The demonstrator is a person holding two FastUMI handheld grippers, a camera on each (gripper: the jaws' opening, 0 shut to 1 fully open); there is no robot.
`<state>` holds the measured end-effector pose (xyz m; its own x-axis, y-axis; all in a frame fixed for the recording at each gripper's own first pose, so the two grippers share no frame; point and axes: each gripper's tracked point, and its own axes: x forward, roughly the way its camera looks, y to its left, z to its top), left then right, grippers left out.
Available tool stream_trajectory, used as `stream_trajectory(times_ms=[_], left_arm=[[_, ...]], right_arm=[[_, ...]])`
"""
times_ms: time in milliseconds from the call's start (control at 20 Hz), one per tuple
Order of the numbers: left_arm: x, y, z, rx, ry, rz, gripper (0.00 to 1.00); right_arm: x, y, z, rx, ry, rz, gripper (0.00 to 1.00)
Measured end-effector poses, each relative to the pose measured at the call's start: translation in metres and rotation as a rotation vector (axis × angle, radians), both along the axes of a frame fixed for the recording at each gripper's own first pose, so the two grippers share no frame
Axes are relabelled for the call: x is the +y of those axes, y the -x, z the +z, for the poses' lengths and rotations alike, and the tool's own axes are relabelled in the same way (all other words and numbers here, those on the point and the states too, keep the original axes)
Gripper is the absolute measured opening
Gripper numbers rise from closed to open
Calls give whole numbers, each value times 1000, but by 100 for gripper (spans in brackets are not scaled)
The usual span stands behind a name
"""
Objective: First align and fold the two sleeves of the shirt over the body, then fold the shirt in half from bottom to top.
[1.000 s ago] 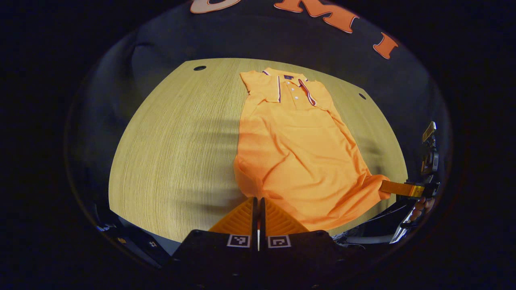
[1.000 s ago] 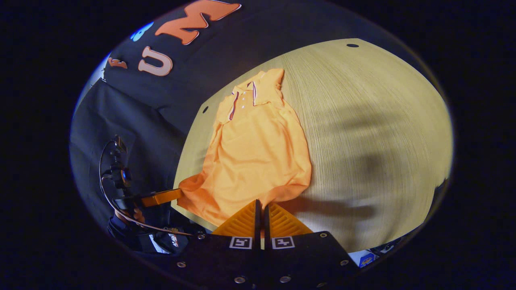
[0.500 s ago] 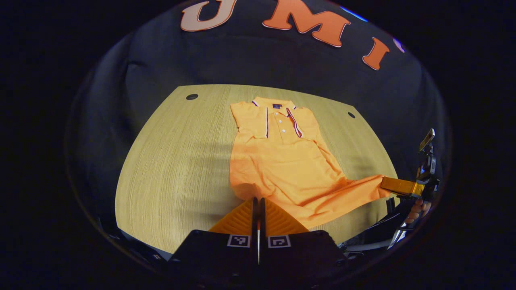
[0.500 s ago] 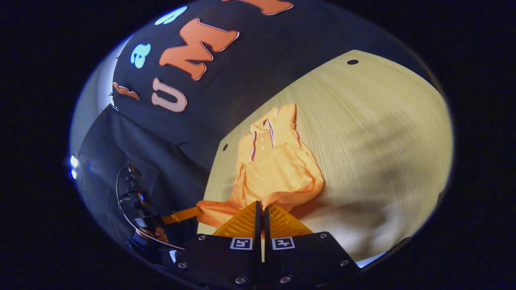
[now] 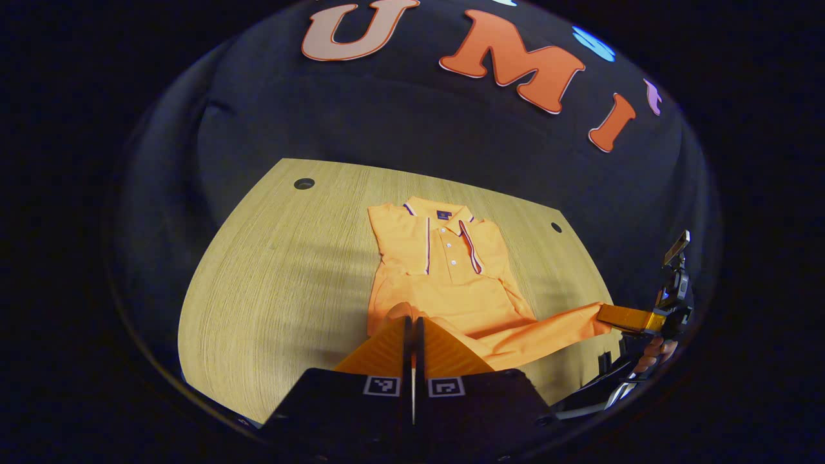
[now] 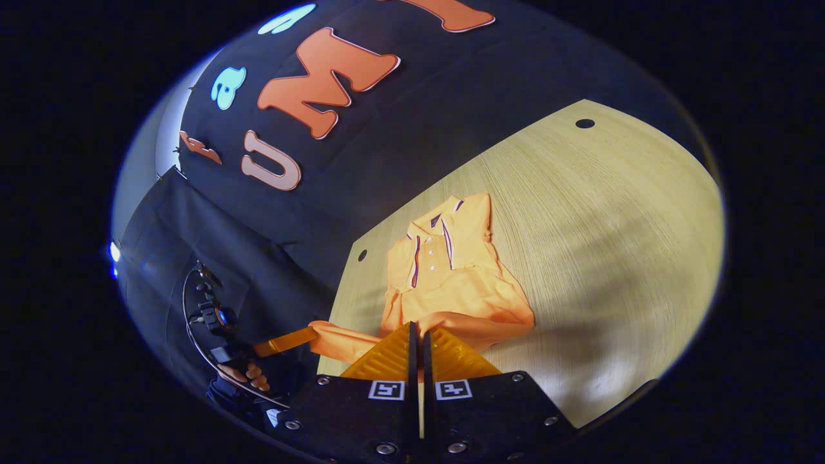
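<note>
Pale wood-grain table (image 5: 271,270) bears the orange polo shirt (image 5: 445,283), collar at the far side. Bottom-to-top fold in hand: left gripper (image 5: 412,328) and right gripper (image 6: 417,335) each closed on a lifted hem corner. Next: carry hem to collar, aligned. Neck label unreadable.

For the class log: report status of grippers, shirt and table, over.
Left gripper and right gripper, jaws shut on shirt hem. Hem lifted toward collar, sleeves folded in. Nothing else on table.
</note>
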<state>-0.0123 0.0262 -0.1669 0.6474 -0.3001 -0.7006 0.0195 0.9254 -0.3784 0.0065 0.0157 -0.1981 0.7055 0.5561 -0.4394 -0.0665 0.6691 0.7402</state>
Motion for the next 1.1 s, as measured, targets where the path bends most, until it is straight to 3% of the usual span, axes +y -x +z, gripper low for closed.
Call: stream_trajectory(times_ms=[150,300,550,700,950,1100], left_arm=[[28,-3,36,-15,32,-11,1],[41,-7,79,-20,78,-72,1],[83,-38,123,-68,56,-97,1],[105,-54,146,-53,52,-95,1],[148,-86,159,-9,130,-84,1],[175,-98,175,-35,115,-71,1]], right_arm=[[7,-27,15,-17,35,-6,3],[14,-54,40,-53,48,-17,4],[23,-97,53,-65,108,-25,3],[21,-129,47,-44,140,-41,3],[21,-176,18,39,137,-81,3],[18,-204,8,73,135,-109,4]])
